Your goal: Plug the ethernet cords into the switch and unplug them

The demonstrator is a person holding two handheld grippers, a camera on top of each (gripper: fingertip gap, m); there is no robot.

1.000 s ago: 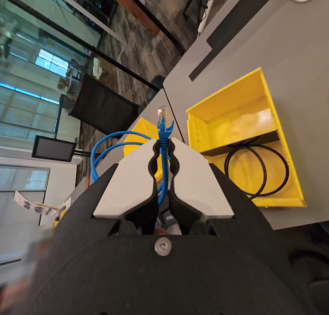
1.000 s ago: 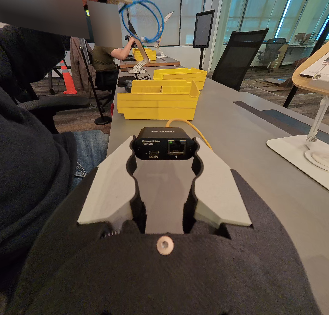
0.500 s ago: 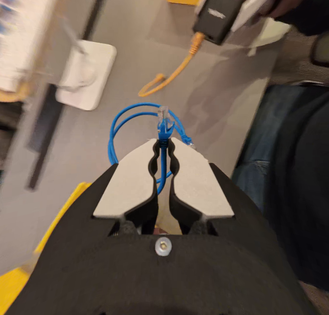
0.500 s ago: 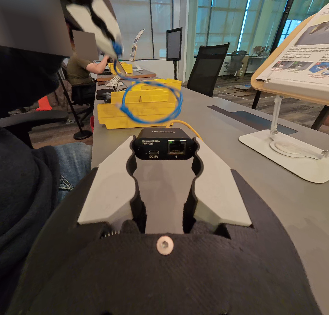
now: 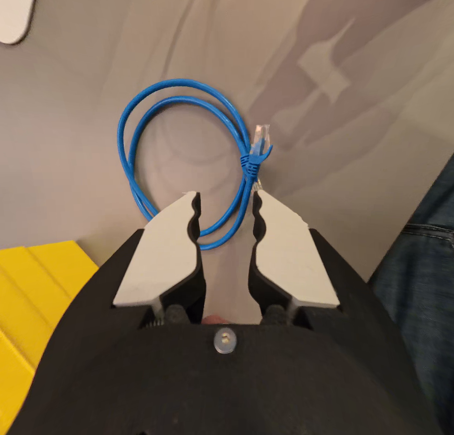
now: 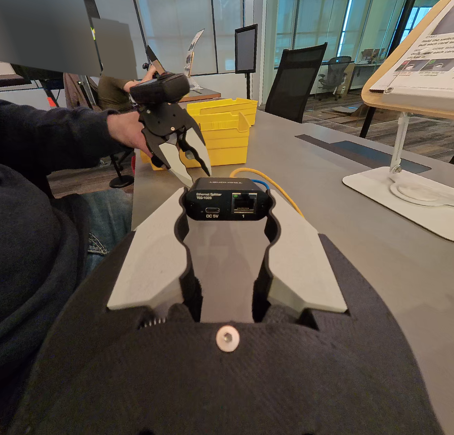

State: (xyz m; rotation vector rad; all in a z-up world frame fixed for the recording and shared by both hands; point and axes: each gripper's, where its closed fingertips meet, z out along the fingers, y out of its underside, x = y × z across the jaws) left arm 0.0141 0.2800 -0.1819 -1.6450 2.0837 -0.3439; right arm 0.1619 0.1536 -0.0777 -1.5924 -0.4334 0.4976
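Note:
The blue ethernet cord lies coiled on the grey table, its clear plug just beyond my right fingertip. My left gripper hangs over it, open and empty; part of the coil shows between the jaws. In the right wrist view the left gripper points down just behind the switch. My right gripper is shut on the black switch, whose port side faces the camera with the port empty. A yellow cord runs out from behind the switch, next to a bit of the blue cord.
Yellow bins stand on the table behind the left gripper; one edge shows in the left wrist view. A white stand base with an instruction board is at the right. My jeans leg borders the table edge. Tip to tip, the grippers are about 20 cm apart.
My left gripper swung down over the table and opened, letting go of the blue cord, which now lies on the table. The right gripper still holds the switch.

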